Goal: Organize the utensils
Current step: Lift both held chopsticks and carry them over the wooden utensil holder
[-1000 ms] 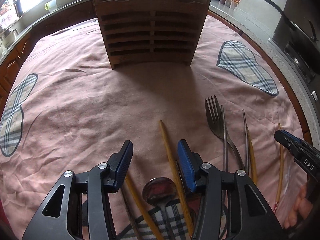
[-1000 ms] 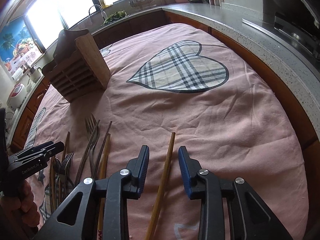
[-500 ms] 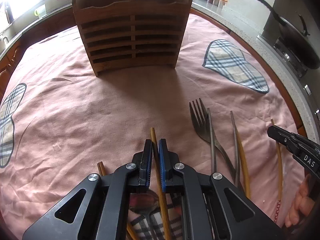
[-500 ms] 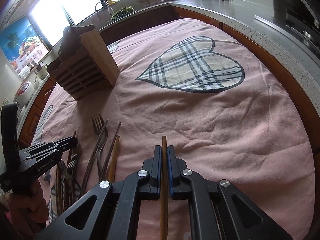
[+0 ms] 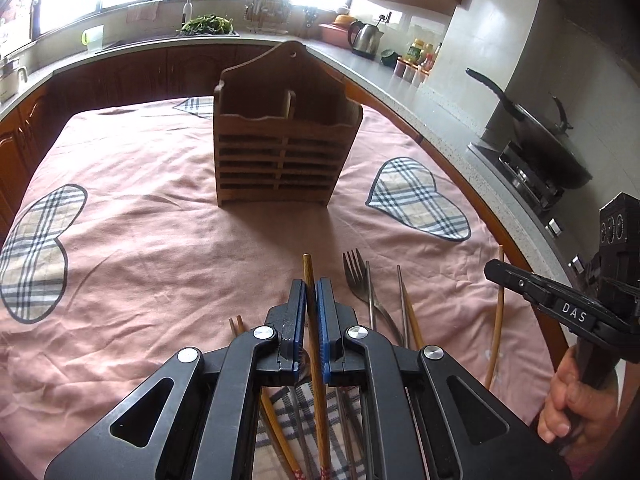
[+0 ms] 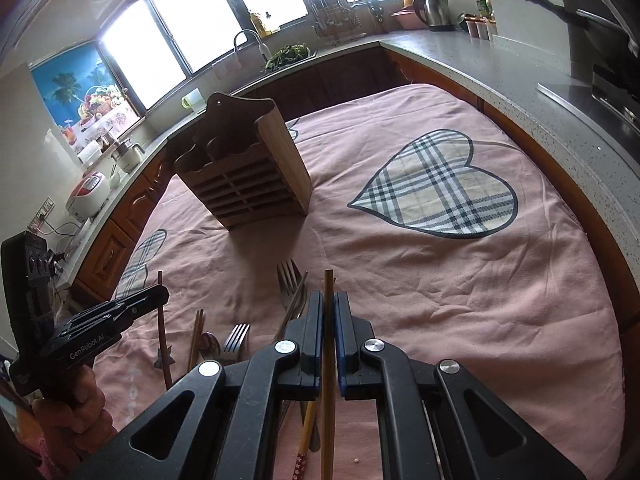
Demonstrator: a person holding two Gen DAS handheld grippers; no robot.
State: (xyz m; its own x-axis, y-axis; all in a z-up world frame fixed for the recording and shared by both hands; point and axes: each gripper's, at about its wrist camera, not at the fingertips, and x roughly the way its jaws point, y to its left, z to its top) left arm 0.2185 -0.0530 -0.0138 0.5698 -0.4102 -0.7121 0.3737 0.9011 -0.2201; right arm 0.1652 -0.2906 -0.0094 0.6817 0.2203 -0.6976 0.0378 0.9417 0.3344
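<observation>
My left gripper (image 5: 311,285) is shut on a wooden chopstick (image 5: 308,272) whose tip sticks out past the blue pads, lifted off the pink cloth. My right gripper (image 6: 329,298) is shut on another wooden chopstick (image 6: 329,280), also raised. A slatted wooden utensil holder (image 5: 280,152) stands upright ahead, seen too in the right wrist view as the holder (image 6: 248,176). On the cloth below lie a fork (image 5: 356,276), metal chopsticks (image 5: 402,292), more wooden chopsticks (image 5: 498,300), a second fork (image 6: 236,338) and a spoon (image 6: 210,344).
The pink cloth (image 5: 160,240) with plaid heart patches covers the table. A kitchen counter (image 5: 440,120) curves round it, with a kettle (image 5: 366,38), jars and a wok on a stove (image 5: 540,148). A hand holds each gripper's handle.
Both grippers closed on a chopstick each and then rose with them, tilting up so that the utensil holder and kitchen come into fuller view.
</observation>
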